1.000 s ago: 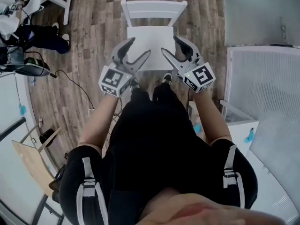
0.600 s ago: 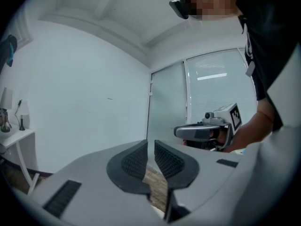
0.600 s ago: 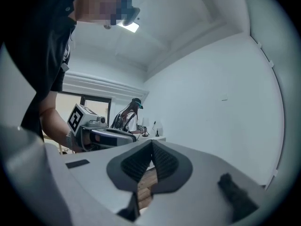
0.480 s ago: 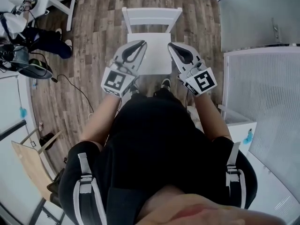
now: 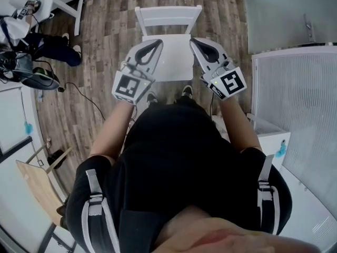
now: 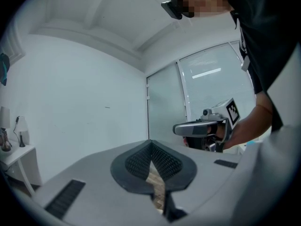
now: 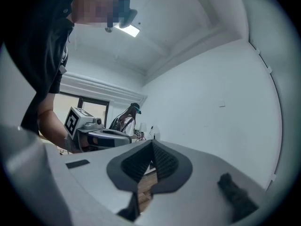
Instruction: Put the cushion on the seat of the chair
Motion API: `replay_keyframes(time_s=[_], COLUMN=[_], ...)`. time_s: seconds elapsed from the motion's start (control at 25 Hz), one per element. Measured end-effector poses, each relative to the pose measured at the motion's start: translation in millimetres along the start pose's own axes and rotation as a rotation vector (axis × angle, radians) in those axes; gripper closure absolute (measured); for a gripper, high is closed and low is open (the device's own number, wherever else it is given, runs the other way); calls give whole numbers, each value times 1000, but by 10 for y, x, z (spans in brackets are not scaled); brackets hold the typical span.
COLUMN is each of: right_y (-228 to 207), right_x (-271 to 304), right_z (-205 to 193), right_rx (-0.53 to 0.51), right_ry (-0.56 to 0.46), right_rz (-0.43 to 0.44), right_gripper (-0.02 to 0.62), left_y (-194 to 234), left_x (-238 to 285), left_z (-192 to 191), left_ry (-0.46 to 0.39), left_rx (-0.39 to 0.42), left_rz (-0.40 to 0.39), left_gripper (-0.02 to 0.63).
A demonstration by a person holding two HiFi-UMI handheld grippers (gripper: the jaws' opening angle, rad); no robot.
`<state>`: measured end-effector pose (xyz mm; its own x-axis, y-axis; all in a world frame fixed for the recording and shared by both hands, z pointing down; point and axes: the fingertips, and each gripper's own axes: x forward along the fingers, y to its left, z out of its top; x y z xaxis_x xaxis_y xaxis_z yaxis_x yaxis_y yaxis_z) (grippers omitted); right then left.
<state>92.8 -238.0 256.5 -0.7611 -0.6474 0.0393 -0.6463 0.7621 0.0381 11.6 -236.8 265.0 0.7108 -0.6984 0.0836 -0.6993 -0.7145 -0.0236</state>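
Observation:
A white chair (image 5: 167, 16) stands on the wood floor ahead of me, its flat white seat (image 5: 174, 62) facing me. I cannot make out a cushion apart from that seat. My left gripper (image 5: 157, 44) hovers over the seat's left side and my right gripper (image 5: 194, 42) over its right side, both held level. Each has its jaws closed tip to tip with nothing between them. The left gripper view shows its meshed pads (image 6: 141, 160) touching, with the right gripper (image 6: 190, 128) beyond. The right gripper view shows the same, with the left gripper (image 7: 101, 136) beyond.
My shoes (image 5: 186, 91) stand at the chair's front edge. A seated person in dark clothes (image 5: 50, 44) with gear is at the upper left, and a cable (image 5: 84, 96) trails over the floor. A white ribbed cabinet (image 5: 295, 104) fills the right; a wooden board (image 5: 37, 186) leans at lower left.
Both grippers stood wide open a second ago and are now shut, empty. Both hands have risen and sit further up over the chair seat.

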Motion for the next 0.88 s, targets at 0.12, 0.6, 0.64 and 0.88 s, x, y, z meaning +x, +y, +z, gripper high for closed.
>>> replay_keyframes(time_s=[0.12,0.6,0.64,0.88], right_y=[-18,5,13,6], right_x=[-33,-85,-82,-65], right_z=[-17,-60,-60,-57], right_rx=[-1,0,-1,8], right_ry=[-2,-3,-1,4], right_rz=[-6,-6,-6,-10], right_gripper=[580,580,580,580], left_y=[-16,-59,-62,-68], left_x=[10,-12,-18,-7], left_z=[-6,-30,-41,4], left_ry=[-1,-5,-3,-8], left_rx=[1,6,4,8], left_rz=[-4,-5,-7,-4], left_gripper=[595,595,595,595])
